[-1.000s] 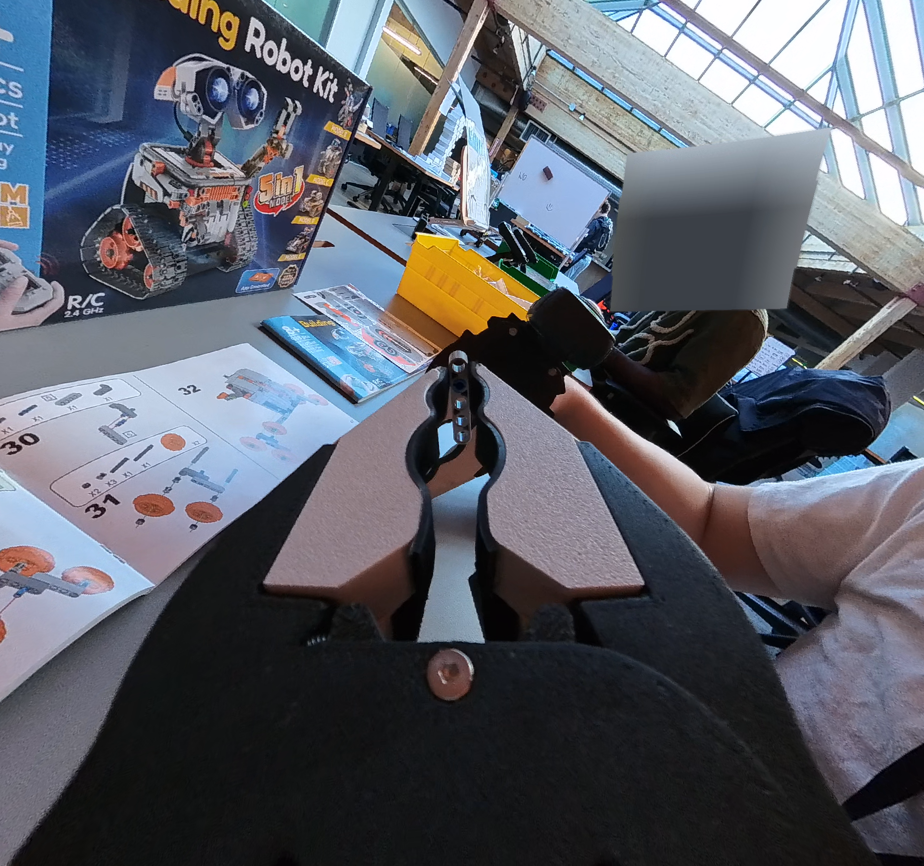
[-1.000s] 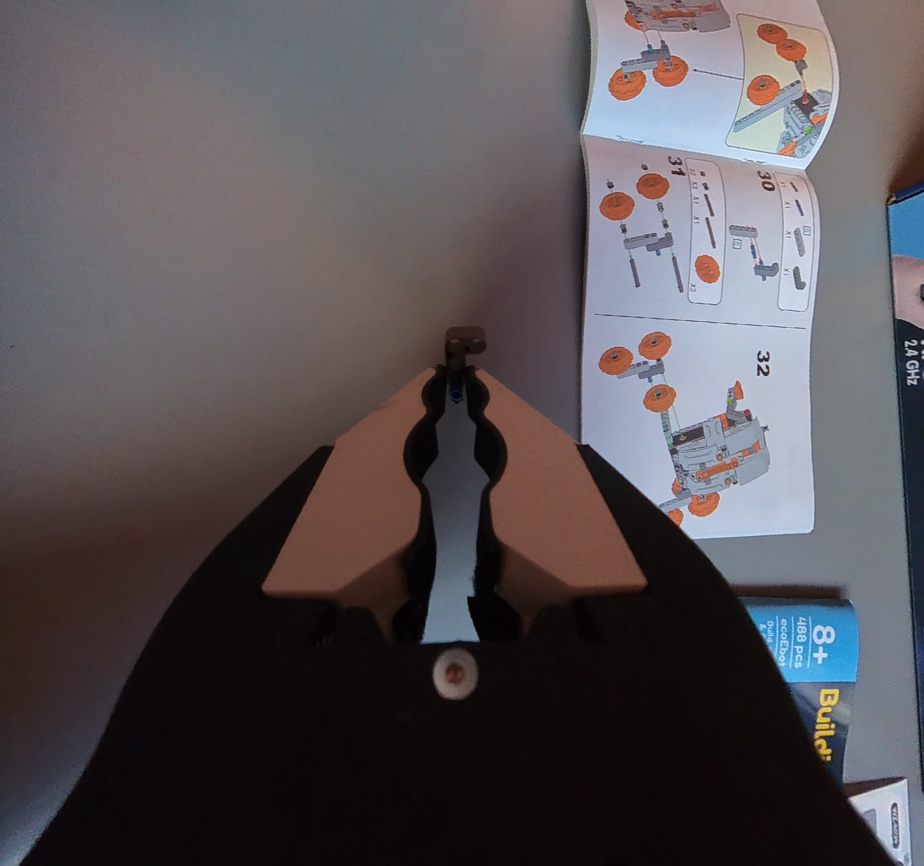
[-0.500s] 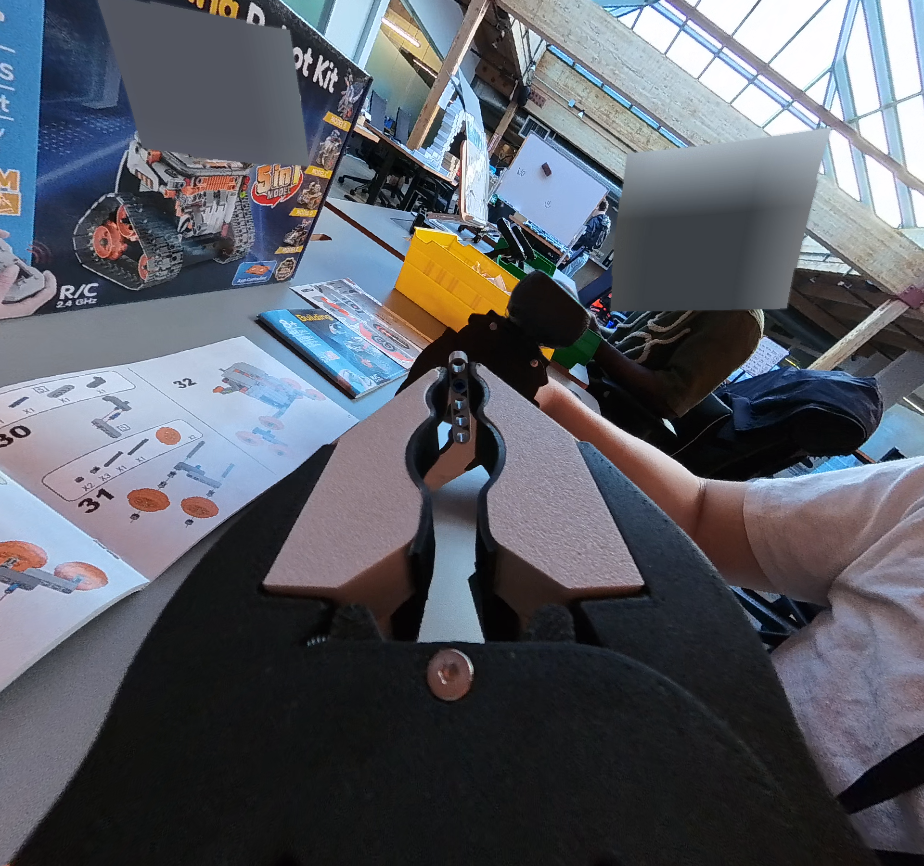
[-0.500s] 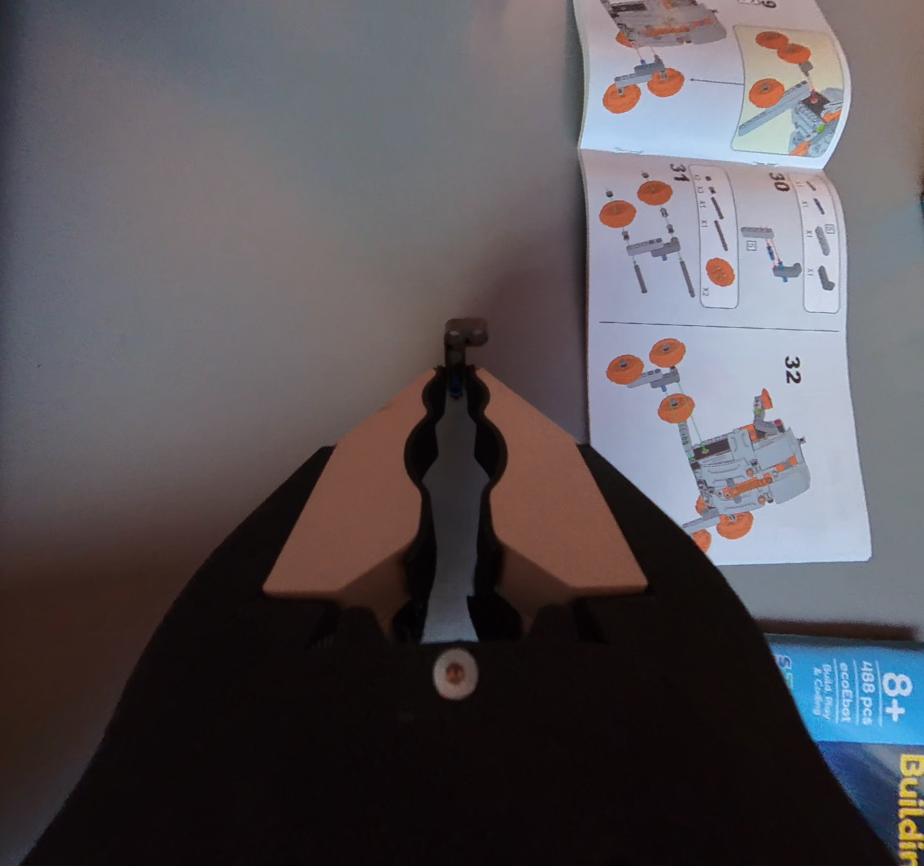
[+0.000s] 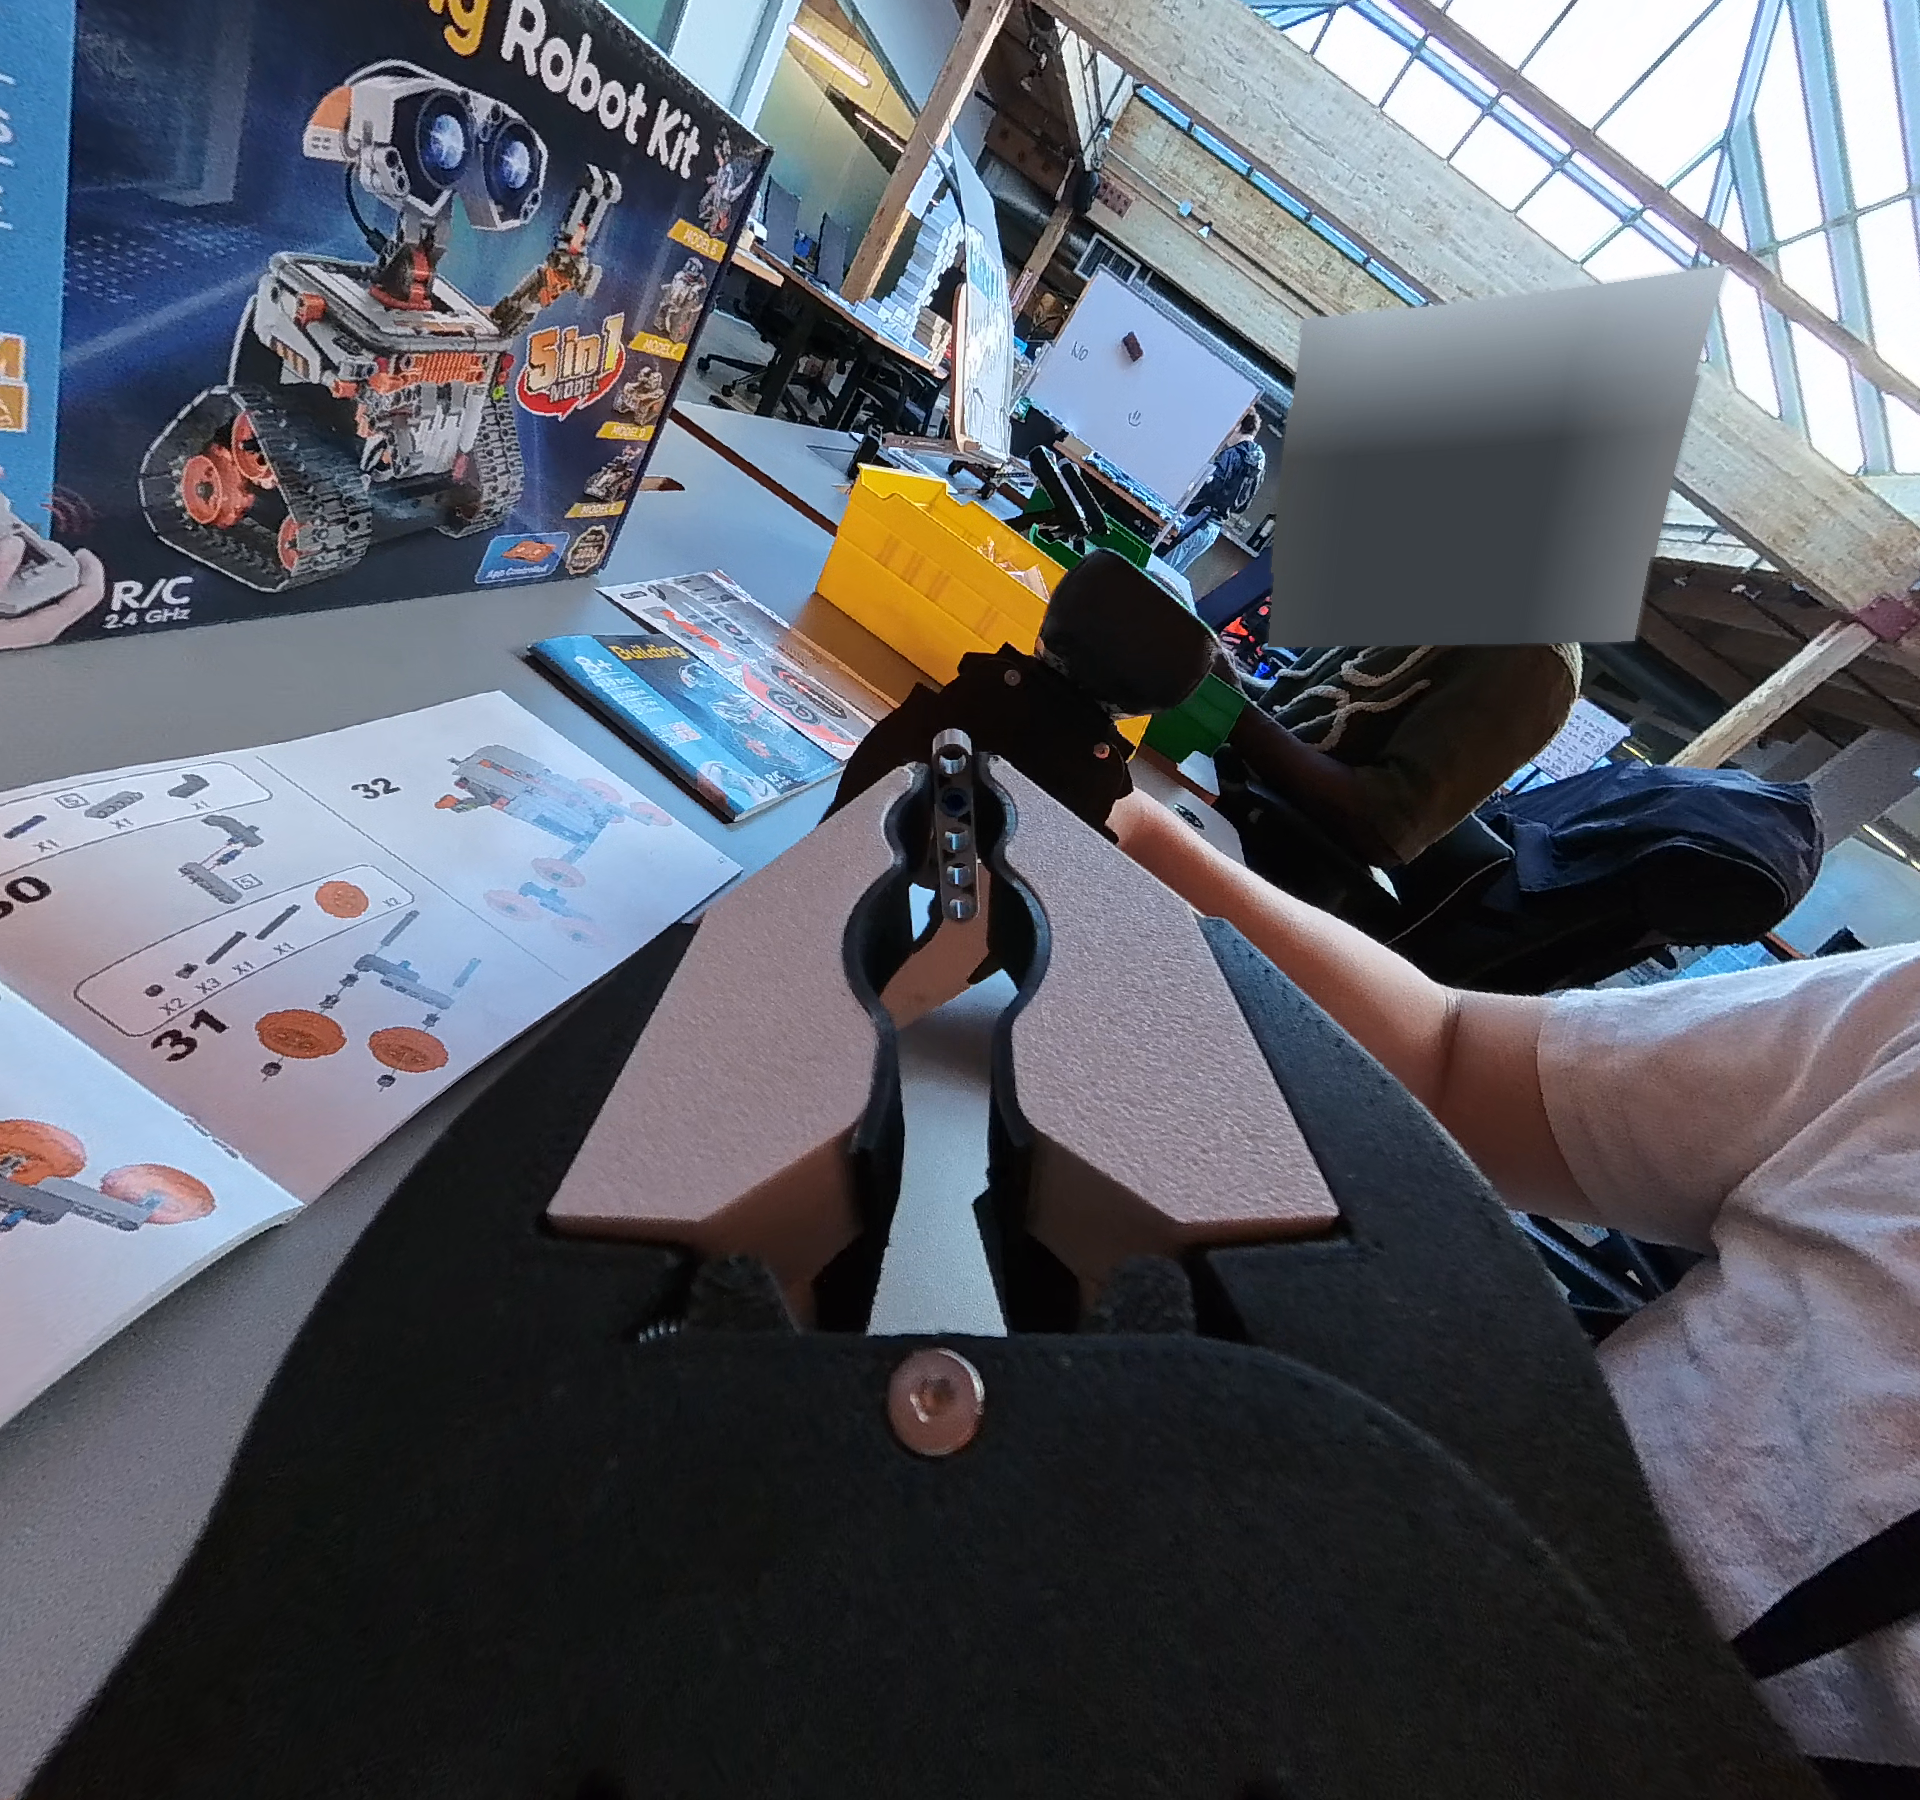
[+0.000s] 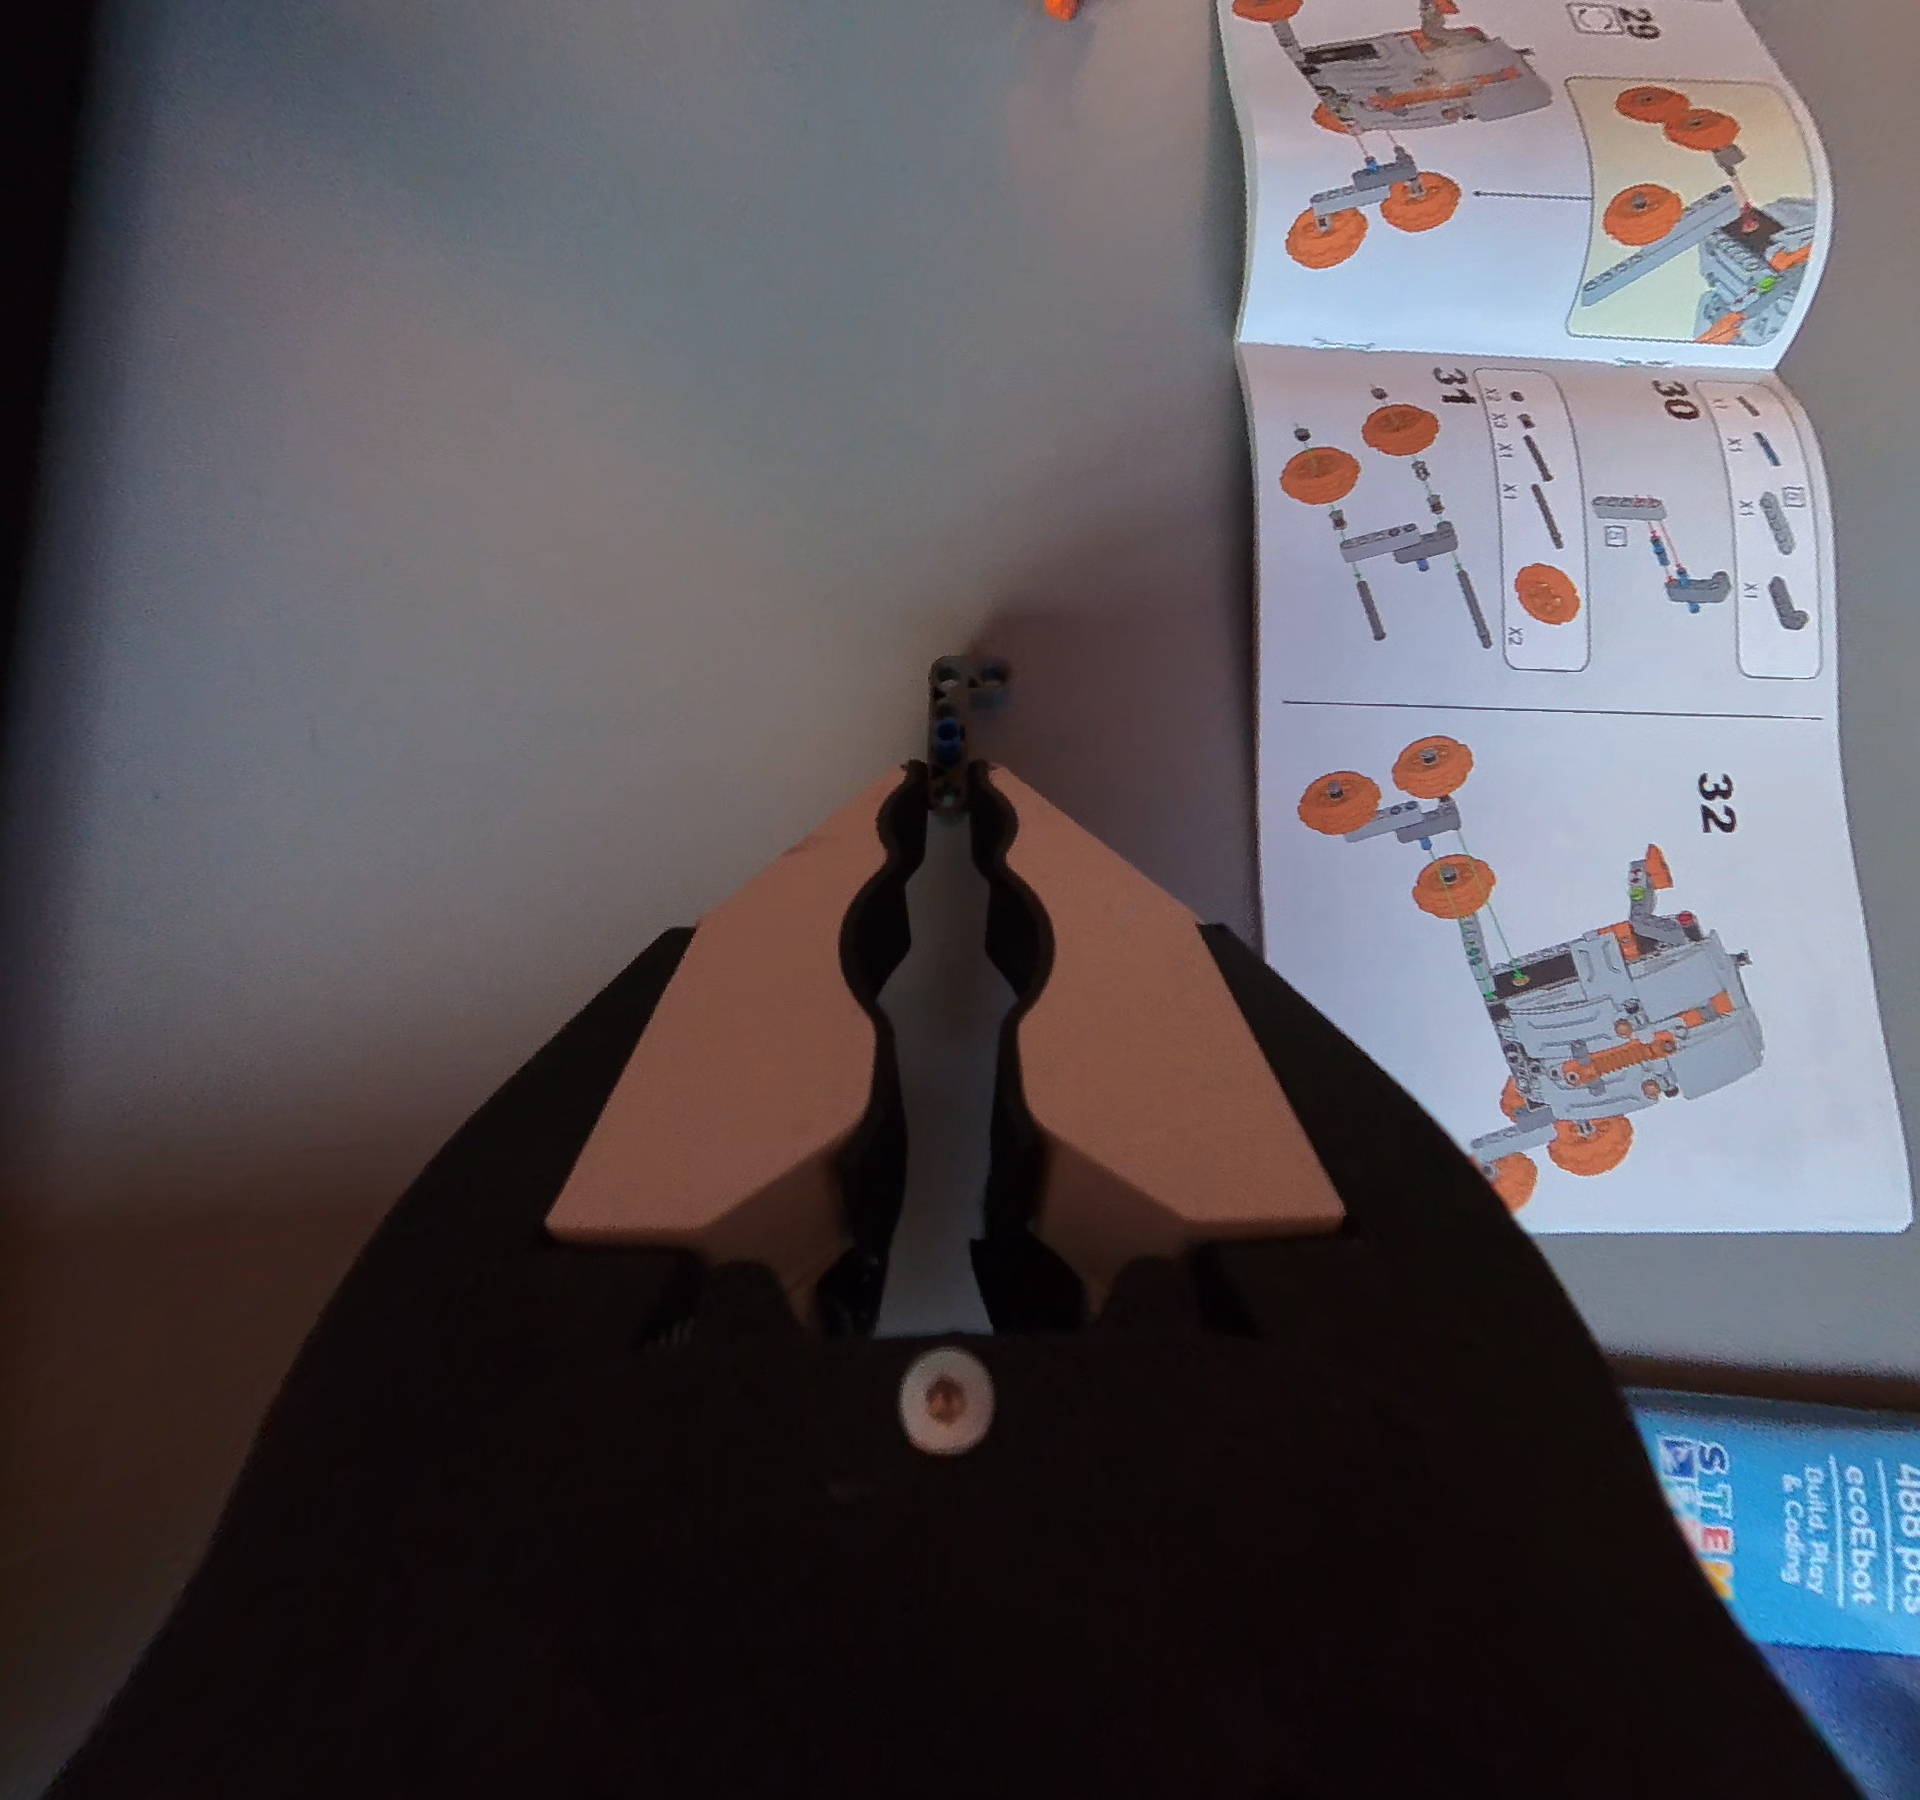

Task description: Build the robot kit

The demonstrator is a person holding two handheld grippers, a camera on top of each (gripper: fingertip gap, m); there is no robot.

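Left gripper [image 5: 951,784]: clamped on a slim grey plastic beam with a row of holes [image 5: 954,841];
Right gripper [image 6: 951,779]: pinching a small dark L-shaped plastic piece with a blue pin [image 6: 954,722]

The left black claw with tan finger blocks [image 5: 951,784] points forward and upward, its tips pinched nearly together. Beyond it, a bare forearm [image 5: 1309,950] reaches to the right black claw [image 5: 997,711]. In its own view, the right claw [image 6: 948,784] points steeply downward, tips pinched close.
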